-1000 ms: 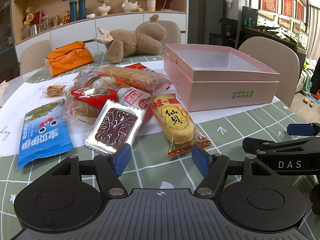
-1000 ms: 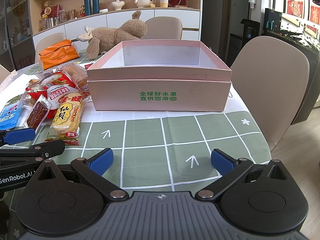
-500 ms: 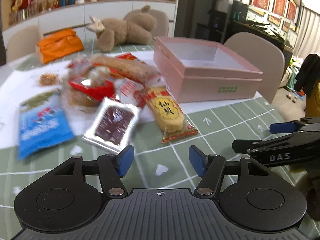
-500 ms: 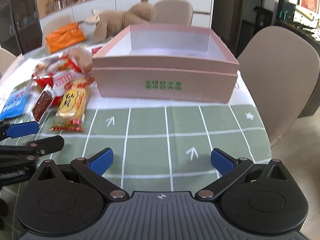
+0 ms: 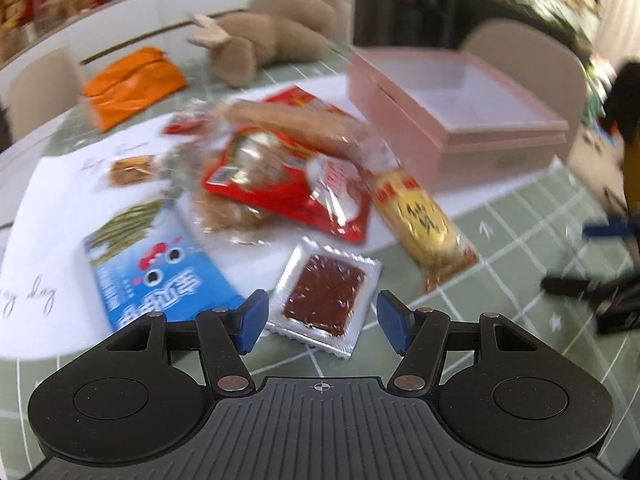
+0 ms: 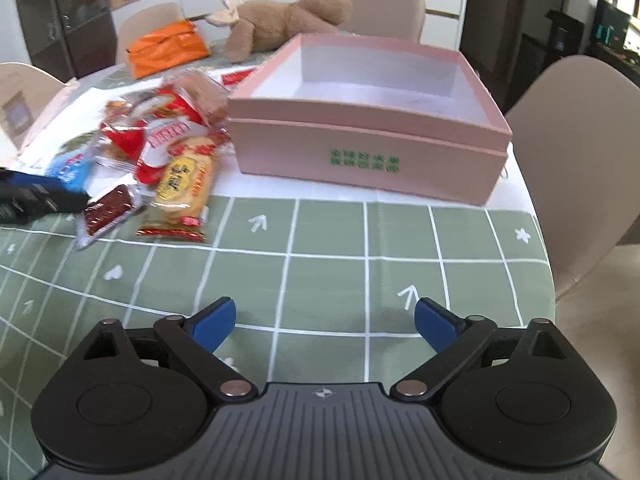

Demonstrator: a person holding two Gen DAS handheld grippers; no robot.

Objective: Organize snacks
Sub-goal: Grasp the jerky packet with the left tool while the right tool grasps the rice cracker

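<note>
Green checked cloth with white lines and small arrows covers the tabletop [image 6: 328, 240], with beige chairs and a white cabinet wall behind it. Above this cloth the left gripper [image 5: 319, 322] hangs with its blue-padded fingers [image 5: 250, 318] spread wide and pressing on nothing; the near edge of a silver foil packet with a dark red slab inside [image 5: 326, 294] lies flat on the cloth between them. Just left of that packet sits a blue snack bag with a cartoon face [image 5: 156, 272]. Beyond it lie a yellow rice-cracker pack [image 5: 424, 224] and a heap of red and clear wrapped snacks [image 5: 280, 172], touching one another. The right gripper [image 6: 324, 326] hovers over bare cloth, its fingers [image 6: 214, 322] wide but drawing inward, with nothing between them. Further out stands an open pink cardboard box with green print [image 6: 368, 120], white inside, just right of the snack heap. Behind lie an orange bag [image 6: 166, 46] and a brown plush toy [image 6: 288, 24].
</note>
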